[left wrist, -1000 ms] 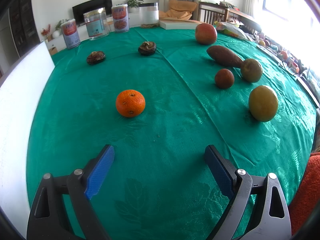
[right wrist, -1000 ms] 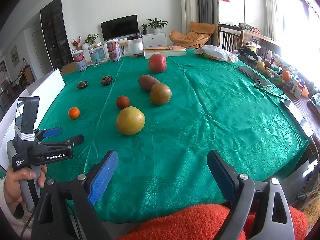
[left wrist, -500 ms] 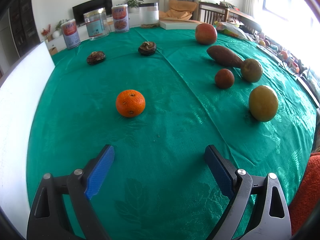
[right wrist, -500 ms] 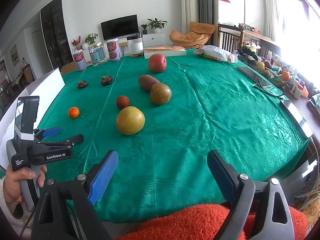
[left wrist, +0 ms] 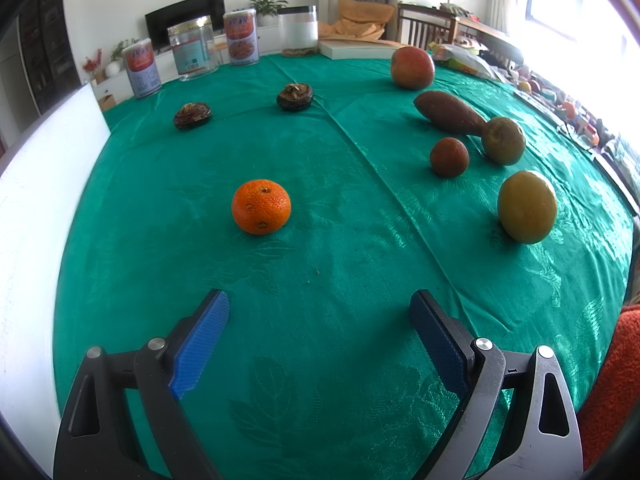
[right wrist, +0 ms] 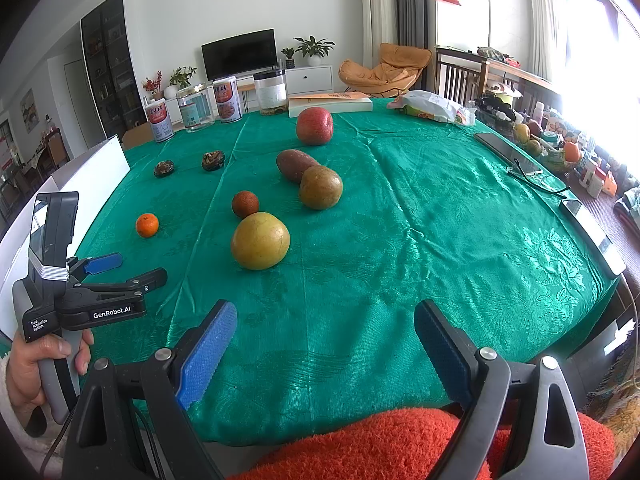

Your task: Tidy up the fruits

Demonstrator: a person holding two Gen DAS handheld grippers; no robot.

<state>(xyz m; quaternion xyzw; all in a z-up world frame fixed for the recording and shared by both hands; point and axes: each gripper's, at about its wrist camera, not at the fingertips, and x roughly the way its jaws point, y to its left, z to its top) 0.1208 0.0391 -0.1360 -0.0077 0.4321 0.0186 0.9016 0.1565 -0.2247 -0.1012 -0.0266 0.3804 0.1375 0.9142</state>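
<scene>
Fruits lie scattered on a green tablecloth (left wrist: 320, 360). A small orange mandarin (left wrist: 261, 207) sits just beyond my left gripper (left wrist: 320, 312), which is open and holds nothing. To the right lie a yellow-green citrus (left wrist: 527, 207), a small red-brown fruit (left wrist: 449, 157), a brownish pear (left wrist: 503, 141), a brown sweet potato (left wrist: 448, 113) and a red apple (left wrist: 412, 68). Two dark round fruits (left wrist: 295, 97) (left wrist: 193, 115) rest further back. My right gripper (right wrist: 324, 320) is open and empty at the table's near edge, with the yellow citrus (right wrist: 260, 240) ahead of it and the left gripper (right wrist: 124, 270) to its left.
Several jars and tins (left wrist: 240, 40) and a flat white box (left wrist: 360, 49) stand along the far edge. A white board (left wrist: 36, 200) borders the left side. A snack bag (right wrist: 434, 107), a phone (right wrist: 504, 148) and glasses (right wrist: 536, 176) lie at the right. An orange fuzzy sleeve (right wrist: 380, 448) is below.
</scene>
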